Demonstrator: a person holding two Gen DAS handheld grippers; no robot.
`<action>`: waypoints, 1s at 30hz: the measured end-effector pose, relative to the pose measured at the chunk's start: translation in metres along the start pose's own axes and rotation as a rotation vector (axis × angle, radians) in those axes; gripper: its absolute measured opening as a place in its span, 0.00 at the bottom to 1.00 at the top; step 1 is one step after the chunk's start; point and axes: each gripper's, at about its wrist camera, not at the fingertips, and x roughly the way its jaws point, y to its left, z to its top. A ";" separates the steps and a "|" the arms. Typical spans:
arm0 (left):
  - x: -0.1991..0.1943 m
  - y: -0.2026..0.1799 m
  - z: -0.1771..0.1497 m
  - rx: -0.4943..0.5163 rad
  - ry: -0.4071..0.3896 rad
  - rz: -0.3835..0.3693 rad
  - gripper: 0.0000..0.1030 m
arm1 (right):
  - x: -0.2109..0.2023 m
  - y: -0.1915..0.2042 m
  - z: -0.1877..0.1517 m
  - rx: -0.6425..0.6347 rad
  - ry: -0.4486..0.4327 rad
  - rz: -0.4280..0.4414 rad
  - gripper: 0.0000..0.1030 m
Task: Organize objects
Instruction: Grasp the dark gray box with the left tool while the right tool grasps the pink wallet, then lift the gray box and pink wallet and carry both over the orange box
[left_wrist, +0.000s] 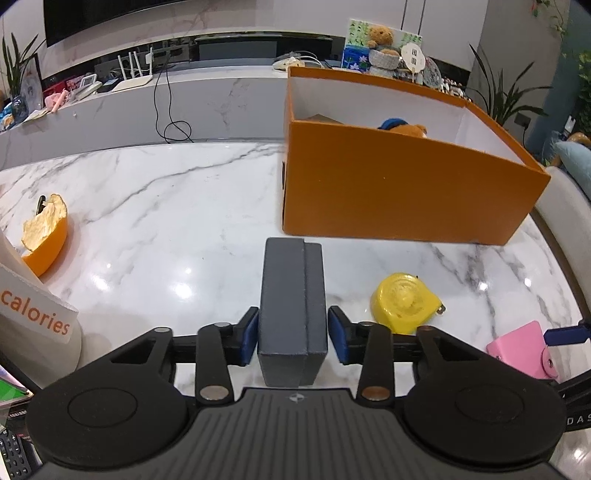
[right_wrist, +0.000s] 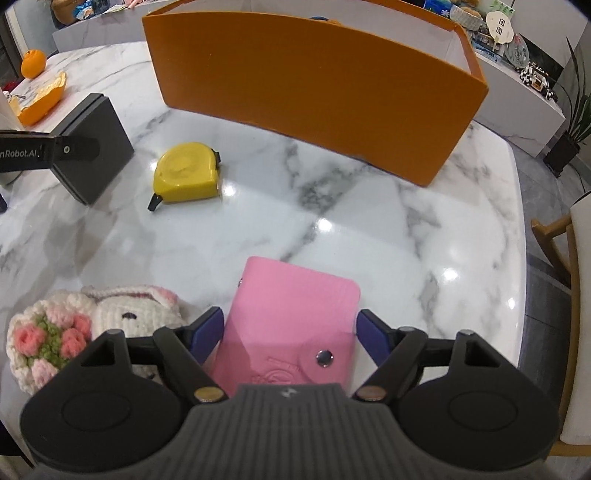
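My left gripper (left_wrist: 291, 328) is shut on a dark grey box (left_wrist: 291, 295), with a blue pad against each long side. In the right wrist view the same grey box (right_wrist: 92, 147) stands tilted at the left of the marble table (right_wrist: 369, 240). My right gripper (right_wrist: 291, 325) is open and straddles a pink snap wallet (right_wrist: 295, 306) lying flat on the table; its pads sit just beside the wallet's edges. A yellow tape measure (right_wrist: 186, 173) lies between the two grippers. The large orange box (right_wrist: 314, 85) stands open at the back, with a teddy (left_wrist: 406, 129) inside.
A crocheted bunny with pink flowers (right_wrist: 110, 317) lies just left of my right gripper. An orange peel (left_wrist: 46, 236) and a whole orange (right_wrist: 32, 62) sit at the far left. A white packet reading "calories" (left_wrist: 37, 321) stands near left. A chair (right_wrist: 580, 295) borders the table's right edge.
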 end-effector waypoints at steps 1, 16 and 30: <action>0.000 0.000 -0.001 0.005 0.004 0.003 0.40 | 0.000 0.000 0.000 0.000 0.000 0.000 0.78; 0.003 0.004 -0.002 -0.004 0.017 -0.002 0.39 | 0.011 -0.001 -0.007 0.002 0.040 0.016 0.83; 0.005 0.008 -0.004 -0.028 0.025 -0.019 0.38 | 0.009 -0.005 -0.003 -0.008 0.038 0.052 0.78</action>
